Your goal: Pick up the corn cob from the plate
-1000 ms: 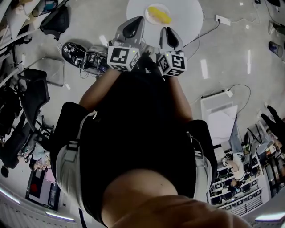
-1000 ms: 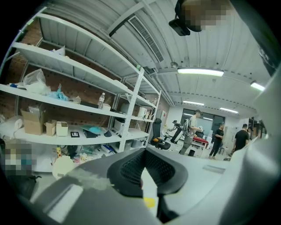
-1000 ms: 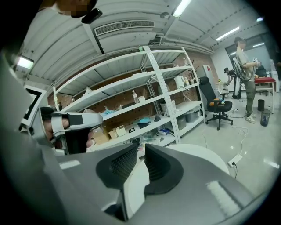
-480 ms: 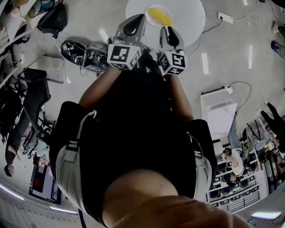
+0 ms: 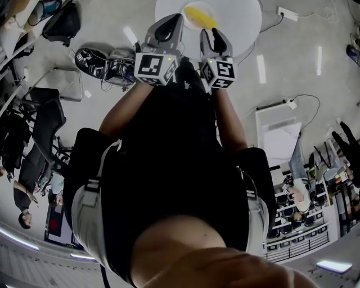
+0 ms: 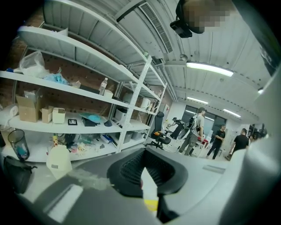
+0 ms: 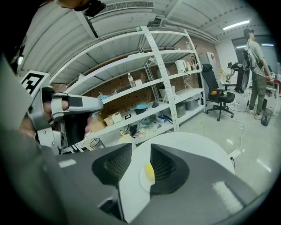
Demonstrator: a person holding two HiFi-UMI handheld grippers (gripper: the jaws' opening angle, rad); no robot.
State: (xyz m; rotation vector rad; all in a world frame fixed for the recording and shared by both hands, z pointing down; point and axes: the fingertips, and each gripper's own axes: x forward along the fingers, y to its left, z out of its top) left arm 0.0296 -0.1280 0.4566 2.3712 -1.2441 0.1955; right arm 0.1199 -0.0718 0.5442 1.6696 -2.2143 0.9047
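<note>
The yellow corn cob [image 5: 201, 17] lies on a white plate [image 5: 189, 8] on a round white table [image 5: 242, 22] ahead of me. My right gripper [image 5: 210, 34] hovers just short of the plate. Its jaws are opening, with nothing between the pads. In the right gripper view the corn cob [image 7: 149, 172] and plate [image 7: 142, 179] show through the gap of the right gripper [image 7: 140, 151]. My left gripper [image 5: 176, 21] is beside it to the left, also short of the plate. The left gripper [image 6: 145, 151] looks shut and empty; a yellow sliver shows below its pads.
Metal shelving [image 7: 153, 83] packed with boxes stands behind the table [image 7: 193, 143]. An office chair [image 7: 217, 94] and a standing person [image 7: 257, 66] are to the right. Bags [image 5: 101, 62] lie on the floor to the left, and a power strip [image 5: 287, 12] with a cable lies beside the table.
Both grippers have moved forward and down toward the table, so the plate now sits closer to their tips. The right jaws have parted.
</note>
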